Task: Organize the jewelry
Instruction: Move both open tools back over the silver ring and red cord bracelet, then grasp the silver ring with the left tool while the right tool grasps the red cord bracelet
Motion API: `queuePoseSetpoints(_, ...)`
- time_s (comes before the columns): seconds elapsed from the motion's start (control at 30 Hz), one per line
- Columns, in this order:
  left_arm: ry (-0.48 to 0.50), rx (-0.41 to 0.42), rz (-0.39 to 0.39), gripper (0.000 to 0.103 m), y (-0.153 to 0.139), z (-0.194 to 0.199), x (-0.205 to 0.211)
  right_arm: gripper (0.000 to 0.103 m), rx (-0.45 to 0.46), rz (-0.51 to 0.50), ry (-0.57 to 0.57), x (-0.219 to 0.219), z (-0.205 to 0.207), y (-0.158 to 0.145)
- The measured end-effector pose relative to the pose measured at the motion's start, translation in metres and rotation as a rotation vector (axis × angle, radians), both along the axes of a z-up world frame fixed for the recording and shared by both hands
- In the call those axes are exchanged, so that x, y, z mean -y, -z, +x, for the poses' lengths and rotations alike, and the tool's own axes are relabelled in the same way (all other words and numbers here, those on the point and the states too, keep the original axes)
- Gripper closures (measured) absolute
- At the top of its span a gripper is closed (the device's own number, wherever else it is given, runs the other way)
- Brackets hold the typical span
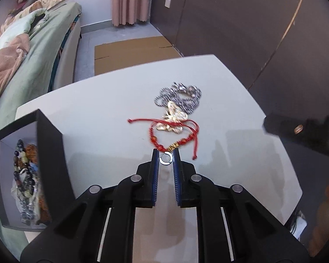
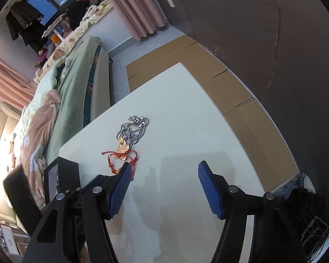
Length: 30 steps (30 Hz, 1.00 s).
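Note:
On the white table (image 1: 103, 131) my left gripper (image 1: 166, 158) has its blue pads pressed against both sides of a small silver ring (image 1: 166, 159). Just beyond it lies a red cord bracelet (image 1: 175, 138) with gold beads. A gold butterfly piece (image 1: 174, 118) rests on the bracelet, and a silver ball chain (image 1: 179, 96) is heaped behind. In the right wrist view the same chain (image 2: 133, 129), butterfly (image 2: 121, 149) and red bracelet (image 2: 120, 160) lie left of centre. My right gripper (image 2: 164, 167) stands open above bare tabletop, nothing between its pads.
An open black box (image 1: 52, 153) with several beaded bracelets inside stands at the table's left edge, also seen as the box (image 2: 68, 175). A bed with green bedding (image 1: 39, 61) runs along the left. Flattened cardboard (image 1: 131, 52) covers the floor beyond the table. A dark wall is on the right.

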State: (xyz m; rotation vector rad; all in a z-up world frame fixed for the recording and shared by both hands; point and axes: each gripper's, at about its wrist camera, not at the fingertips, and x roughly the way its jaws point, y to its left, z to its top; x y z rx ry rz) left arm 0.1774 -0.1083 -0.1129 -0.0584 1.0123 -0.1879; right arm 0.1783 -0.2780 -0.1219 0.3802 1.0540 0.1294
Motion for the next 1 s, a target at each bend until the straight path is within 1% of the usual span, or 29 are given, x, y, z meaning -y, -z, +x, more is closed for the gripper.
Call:
queuePoseSetpoints(0.1, -0.018, 0.015, -0.019, 0.090, -0.006, 0.002, -0.010, 0.049, -0.014, -0.011, -0.028, -0.012, 0.007, 0.007)
queuePoseSetpoints(0.17, -0.033, 0.013, -0.050, 0.090, -0.010, 0.000, -0.018, 0.053, -0.028, -0.021, -0.043, -0.022, 0.013, 0.013)
queuePoseSetpoints(0.23, -0.044, 0.023, -0.059, 0.090, -0.015, 0.000, -0.023, 0.060, -0.040, -0.019, -0.059, -0.030, 0.017, 0.018)
queuePoseSetpoints(0.33, -0.063, 0.032, -0.083, 0.090, -0.021, 0.002, -0.034, 0.064, -0.052, -0.024, -0.079, -0.042, 0.023, 0.023)
queuePoseSetpoints(0.5, -0.083, 0.045, -0.117, 0.090, -0.030, 0.003, -0.049, 0.067, -0.040, -0.041, -0.111, -0.062, 0.028, 0.025)
queuePoseSetpoints(0.63, -0.108, 0.074, -0.132, 0.090, -0.041, 0.000, -0.062, 0.067, -0.016, -0.065, -0.110, -0.074, 0.034, 0.026)
queuePoseSetpoints(0.73, -0.124, 0.083, -0.143, 0.090, -0.045, -0.001, -0.071, 0.067, 0.004, -0.120, -0.099, -0.084, 0.038, 0.029)
queuePoseSetpoints(0.8, -0.133, 0.087, -0.148, 0.090, -0.047, -0.001, -0.076, 0.068, 0.001, -0.180, -0.106, -0.092, 0.040, 0.034)
queuePoseSetpoints(0.83, -0.138, 0.089, -0.153, 0.090, -0.048, -0.001, -0.079, 0.073, -0.014, -0.203, -0.114, -0.097, 0.041, 0.038)
queuePoseSetpoints(0.9, -0.143, 0.091, -0.158, 0.090, -0.049, -0.001, -0.082, 0.074, -0.014, -0.244, -0.125, -0.104, 0.040, 0.037)
queuePoseSetpoints(0.97, -0.148, 0.091, -0.161, 0.090, -0.049, -0.002, -0.085, 0.078, -0.020, -0.267, -0.131, -0.105, 0.038, 0.034)
queuePoseSetpoints(1.0, -0.150, 0.092, -0.162, 0.090, -0.049, -0.003, -0.087, 0.089, -0.027, -0.268, -0.122, -0.102, 0.037, 0.033)
